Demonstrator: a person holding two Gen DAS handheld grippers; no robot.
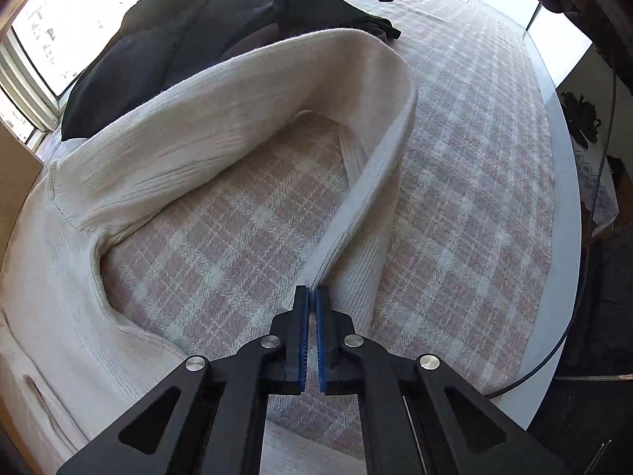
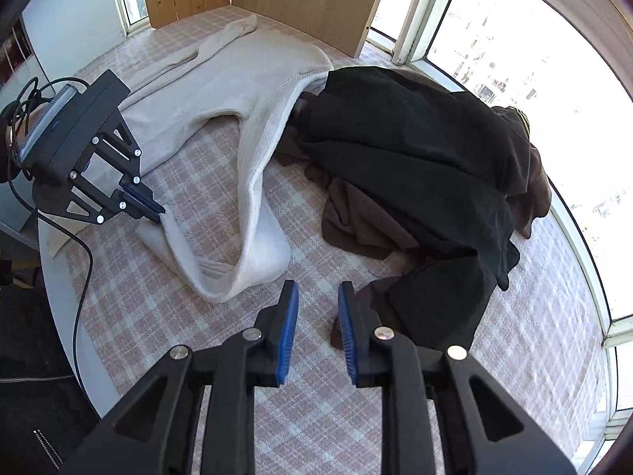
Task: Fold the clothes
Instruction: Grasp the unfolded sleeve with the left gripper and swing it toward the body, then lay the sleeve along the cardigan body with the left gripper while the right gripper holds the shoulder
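Pinching ribbed cream knit sleeve [image 1: 348,213], left gripper [image 1: 312,297]

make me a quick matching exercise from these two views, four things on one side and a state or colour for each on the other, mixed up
Things:
1. left gripper
2. right gripper
3. cream sweater
4. pile of dark clothes

States:
A. heaped near the window
B. open, nothing between its pads
C. shut on the sweater's cuff
D. spread out, one sleeve looped across the plaid cover

Pairs: 1-C, 2-B, 3-D, 4-A
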